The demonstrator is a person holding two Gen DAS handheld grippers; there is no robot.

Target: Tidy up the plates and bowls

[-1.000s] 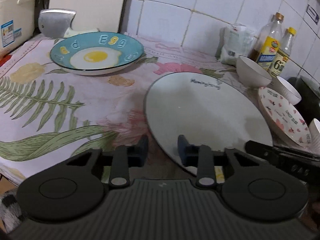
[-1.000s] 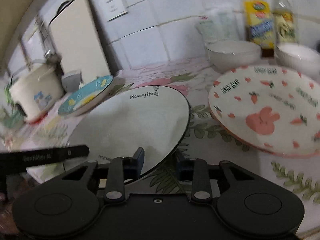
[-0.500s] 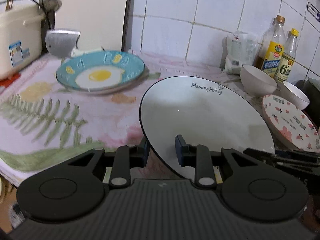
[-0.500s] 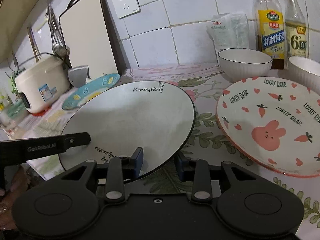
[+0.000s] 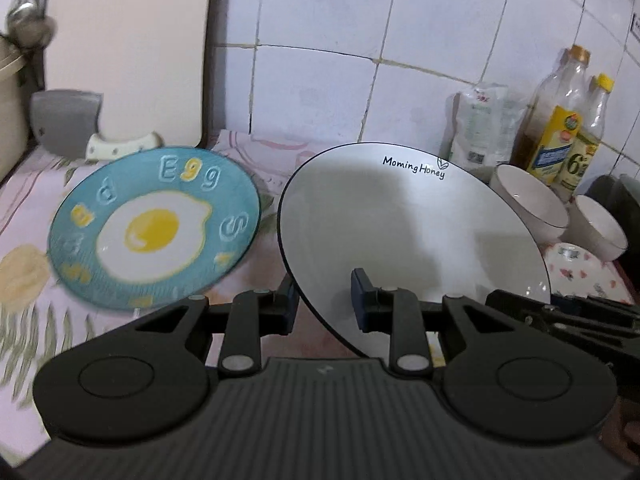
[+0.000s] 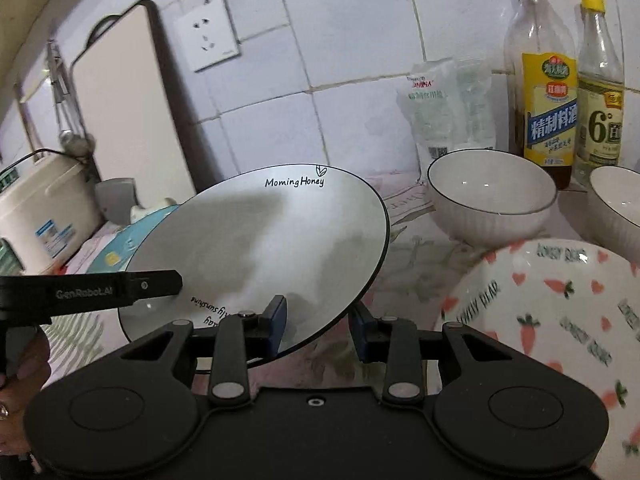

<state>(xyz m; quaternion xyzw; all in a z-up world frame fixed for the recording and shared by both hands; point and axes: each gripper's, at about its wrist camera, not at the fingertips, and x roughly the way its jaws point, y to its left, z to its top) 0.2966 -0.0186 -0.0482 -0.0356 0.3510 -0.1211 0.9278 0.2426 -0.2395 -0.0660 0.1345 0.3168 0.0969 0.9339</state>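
Holding the white "Morning Honey" plate (image 5: 408, 236) tilted above the worktop (image 5: 24, 208), we have the left claw (image 5: 322, 304) and right claw (image 6: 318, 328) each pinching its near rim. A slack pinch could let it slide onto the egg plate (image 5: 154, 226) at ten o'clock. Both white bowls (image 6: 492, 196) at two o'clock look empty, the carrot-print plate (image 6: 560, 320) bare.

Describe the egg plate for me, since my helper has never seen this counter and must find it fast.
Start at the pale cutting board leaning against the tiled wall; the egg plate lies flat on the flowered cloth just in front of it. It sits left of the white plate that both grippers hold. It alone is blue, with a fried egg painted in the middle.
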